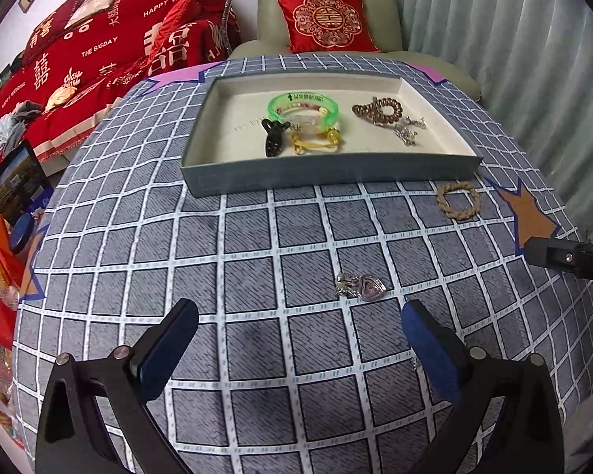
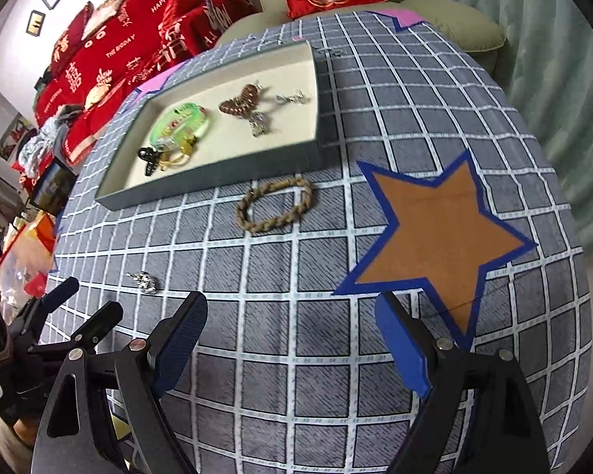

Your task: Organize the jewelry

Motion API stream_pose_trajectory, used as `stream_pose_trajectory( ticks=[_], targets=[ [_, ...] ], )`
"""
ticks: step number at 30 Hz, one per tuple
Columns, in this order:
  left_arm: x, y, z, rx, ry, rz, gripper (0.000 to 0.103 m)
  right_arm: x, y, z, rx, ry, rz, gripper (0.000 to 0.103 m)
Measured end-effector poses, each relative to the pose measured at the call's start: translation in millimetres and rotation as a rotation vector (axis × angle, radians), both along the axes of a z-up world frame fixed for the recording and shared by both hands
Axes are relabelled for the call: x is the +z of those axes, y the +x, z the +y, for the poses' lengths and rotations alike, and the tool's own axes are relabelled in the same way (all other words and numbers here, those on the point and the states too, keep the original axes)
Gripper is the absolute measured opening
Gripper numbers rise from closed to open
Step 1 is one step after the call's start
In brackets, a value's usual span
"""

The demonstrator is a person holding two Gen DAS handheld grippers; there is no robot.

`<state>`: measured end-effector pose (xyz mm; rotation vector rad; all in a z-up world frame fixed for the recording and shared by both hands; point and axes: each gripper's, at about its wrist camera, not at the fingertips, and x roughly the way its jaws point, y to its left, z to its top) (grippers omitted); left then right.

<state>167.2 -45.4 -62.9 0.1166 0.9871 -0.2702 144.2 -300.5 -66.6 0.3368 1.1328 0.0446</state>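
Observation:
A shallow grey tray [image 1: 328, 175] [image 2: 217, 181] with a cream lining holds a green bangle [image 1: 302, 108] [image 2: 178, 122], a brown spiral hair tie [image 1: 377, 110] [image 2: 241, 104], a black clip [image 1: 273, 138] [image 2: 149, 160], yellow pieces and silver pieces. On the checked cloth lie a braided rope bracelet [image 1: 458, 199] [image 2: 274, 205] and a silver heart pendant [image 1: 359, 286] [image 2: 144, 281]. My left gripper [image 1: 300, 316] is open just short of the pendant. My right gripper [image 2: 292, 308] is open, with the bracelet beyond its tips.
The round table's grey checked cloth carries an orange star patch [image 2: 439, 233] [image 1: 527, 217] at the right and pink patches at the far edge. A green armchair with a red cushion [image 1: 324, 21] stands behind. A red-covered sofa [image 1: 99, 59] fills the left background.

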Motion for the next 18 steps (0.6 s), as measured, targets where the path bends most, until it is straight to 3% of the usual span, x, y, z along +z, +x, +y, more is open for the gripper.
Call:
stream_pose_trajectory(
  ticks=[16,18],
  targets=[
    [-14.5,13.2,-13.5,0.004,-0.007,0.035,0.097,-17.4,31.7,6.9,0.000,-0.066,0.010,0.089],
    [-15.5,15.8,-15.5,0.004,-0.006,0.037,0.090,-20.2,38.4,7.3,-0.006,-0.076,0.012,0.089]
  ],
)
